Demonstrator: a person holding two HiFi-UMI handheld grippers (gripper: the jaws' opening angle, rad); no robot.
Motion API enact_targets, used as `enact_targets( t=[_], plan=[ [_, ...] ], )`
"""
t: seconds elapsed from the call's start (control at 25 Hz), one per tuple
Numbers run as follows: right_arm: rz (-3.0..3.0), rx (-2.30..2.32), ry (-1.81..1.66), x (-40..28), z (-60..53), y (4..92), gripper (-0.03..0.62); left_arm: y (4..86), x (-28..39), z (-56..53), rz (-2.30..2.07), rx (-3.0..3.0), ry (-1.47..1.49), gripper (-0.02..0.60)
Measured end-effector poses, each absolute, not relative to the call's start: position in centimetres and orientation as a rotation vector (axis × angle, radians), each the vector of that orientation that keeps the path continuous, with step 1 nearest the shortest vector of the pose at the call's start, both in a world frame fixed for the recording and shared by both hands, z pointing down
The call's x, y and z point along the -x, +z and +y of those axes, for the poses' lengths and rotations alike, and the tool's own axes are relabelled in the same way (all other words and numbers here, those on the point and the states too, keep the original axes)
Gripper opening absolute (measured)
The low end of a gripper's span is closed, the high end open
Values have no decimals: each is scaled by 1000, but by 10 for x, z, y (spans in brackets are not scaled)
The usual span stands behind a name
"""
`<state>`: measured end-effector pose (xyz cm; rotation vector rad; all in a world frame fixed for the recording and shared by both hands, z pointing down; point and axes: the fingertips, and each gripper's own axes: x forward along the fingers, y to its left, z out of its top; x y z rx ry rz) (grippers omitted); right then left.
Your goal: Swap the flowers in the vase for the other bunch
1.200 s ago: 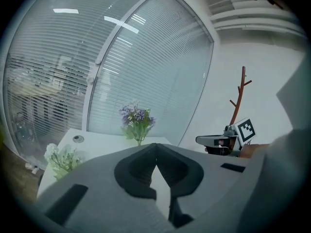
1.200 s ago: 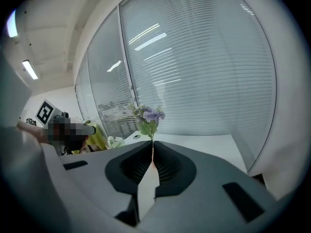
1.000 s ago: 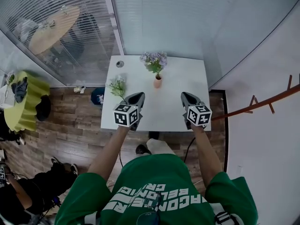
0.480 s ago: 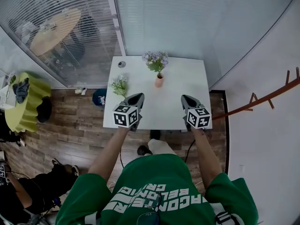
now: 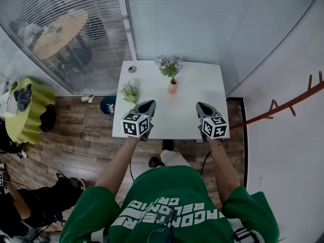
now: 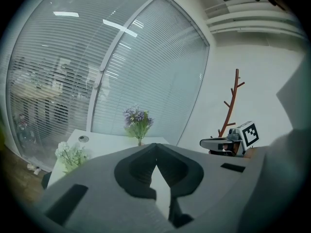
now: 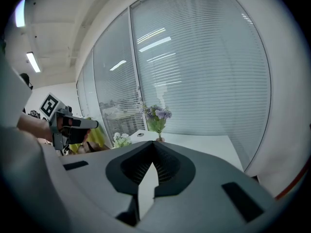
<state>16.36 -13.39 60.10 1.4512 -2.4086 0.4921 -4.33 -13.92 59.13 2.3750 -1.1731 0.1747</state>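
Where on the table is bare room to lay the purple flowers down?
Right half of the table, from vase to right edge, is bare; so is the middle near strip. Left edge is crowded: white bunch, small round disc.

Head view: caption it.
Left gripper and right gripper, shut, at the table; purple flowers in vase, white bunch lying left.

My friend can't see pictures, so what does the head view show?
A person in a green shirt holds a left gripper and a right gripper over the near edge of a white table. On it stand purple flowers in a pink vase, with a white bunch lying to their left.
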Motion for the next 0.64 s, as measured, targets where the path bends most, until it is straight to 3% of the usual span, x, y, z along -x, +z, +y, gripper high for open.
enact_targets(
  t=[0.64],
  plan=[
    [-2394, -1465, 485, -162, -126, 603, 12, 594, 49, -133, -1162, -2379, 184, 8]
  ],
)
